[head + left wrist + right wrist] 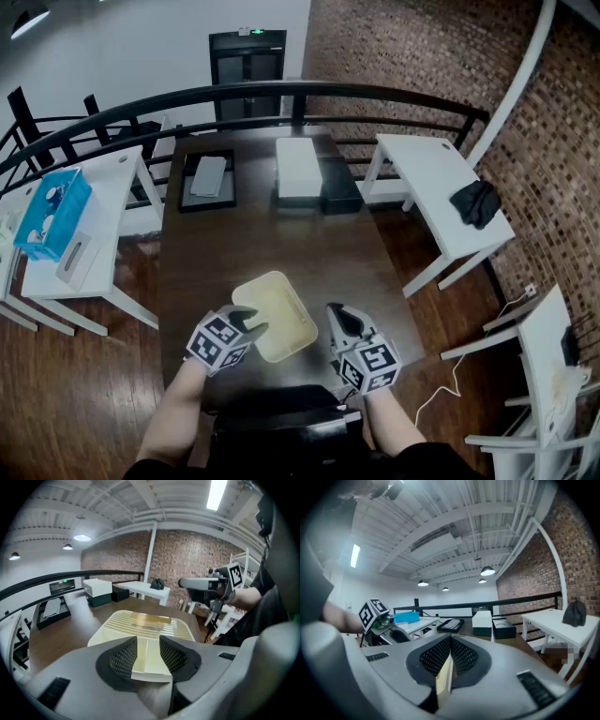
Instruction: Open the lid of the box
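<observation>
Cream box [274,317] at dark table's [281,244] 6 o'clock; left gripper [147,644] clamps its tab [150,665] at 8 o'clock, right gripper [450,644] pinches thin cream edge [444,679] at 3 o'clock

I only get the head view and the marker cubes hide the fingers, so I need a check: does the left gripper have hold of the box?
Observer: Yes; the left gripper view shows the left gripper clamped on the near rim of the box.
Operator: And the right one?
Observer: The right gripper view shows the right gripper pinching a thin cream piece edge-on; what it belongs to is unclear.
Operator: Is the top raised?
Observer: In the left gripper view the ribbed top lies flat on the box.
</observation>
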`<state>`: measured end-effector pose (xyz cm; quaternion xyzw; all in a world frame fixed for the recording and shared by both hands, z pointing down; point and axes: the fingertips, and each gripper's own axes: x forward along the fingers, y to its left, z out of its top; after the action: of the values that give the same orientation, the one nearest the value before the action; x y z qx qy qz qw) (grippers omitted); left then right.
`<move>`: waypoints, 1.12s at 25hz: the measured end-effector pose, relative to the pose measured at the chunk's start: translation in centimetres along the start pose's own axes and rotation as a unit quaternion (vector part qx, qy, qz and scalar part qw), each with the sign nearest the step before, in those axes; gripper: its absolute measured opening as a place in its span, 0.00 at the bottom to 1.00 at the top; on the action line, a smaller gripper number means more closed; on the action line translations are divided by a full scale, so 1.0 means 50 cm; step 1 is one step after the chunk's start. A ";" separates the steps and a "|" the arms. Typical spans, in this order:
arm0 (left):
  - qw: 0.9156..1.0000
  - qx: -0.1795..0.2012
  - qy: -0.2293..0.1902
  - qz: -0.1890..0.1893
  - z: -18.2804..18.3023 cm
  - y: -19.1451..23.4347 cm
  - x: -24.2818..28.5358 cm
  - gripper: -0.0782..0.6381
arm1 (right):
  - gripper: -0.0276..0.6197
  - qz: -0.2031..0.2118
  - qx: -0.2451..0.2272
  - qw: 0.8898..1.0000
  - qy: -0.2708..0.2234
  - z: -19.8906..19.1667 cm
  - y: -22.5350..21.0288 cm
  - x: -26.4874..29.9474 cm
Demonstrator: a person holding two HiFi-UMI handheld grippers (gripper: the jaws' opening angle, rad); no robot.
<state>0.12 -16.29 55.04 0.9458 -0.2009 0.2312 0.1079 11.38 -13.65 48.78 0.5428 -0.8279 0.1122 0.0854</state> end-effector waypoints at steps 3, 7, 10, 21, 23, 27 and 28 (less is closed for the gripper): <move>0.997 0.019 0.069 -0.006 -0.044 0.000 0.034 0.31 | 0.05 0.015 -0.025 0.999 0.024 -0.017 0.029 0.025; 0.994 0.027 0.106 -0.006 -0.071 0.003 0.048 0.31 | 0.05 0.028 -0.043 0.997 0.065 -0.056 0.046 0.066; 0.990 0.072 0.121 0.000 -0.080 0.004 0.051 0.27 | 0.05 0.032 -0.050 0.994 0.097 -0.096 0.057 0.089; 0.976 0.114 0.184 -0.013 -0.092 0.003 0.059 0.21 | 0.09 0.004 -0.085 0.981 0.175 -0.200 0.056 0.136; 0.976 0.114 0.183 -0.010 -0.089 0.004 0.058 0.19 | 0.09 -0.002 -0.088 0.981 0.174 -0.200 0.054 0.137; 0.971 0.123 0.207 -0.012 -0.086 0.004 0.063 0.17 | 0.08 -0.008 -0.078 0.984 0.161 -0.192 0.053 0.135; 0.969 0.124 0.214 -0.015 -0.087 0.003 0.064 0.17 | 0.07 -0.009 -0.074 0.985 0.156 -0.190 0.053 0.134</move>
<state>0.93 -16.21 60.36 0.8833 -0.1289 0.4496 0.0336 6.46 -15.86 59.41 0.5182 -0.8056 0.1335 0.2542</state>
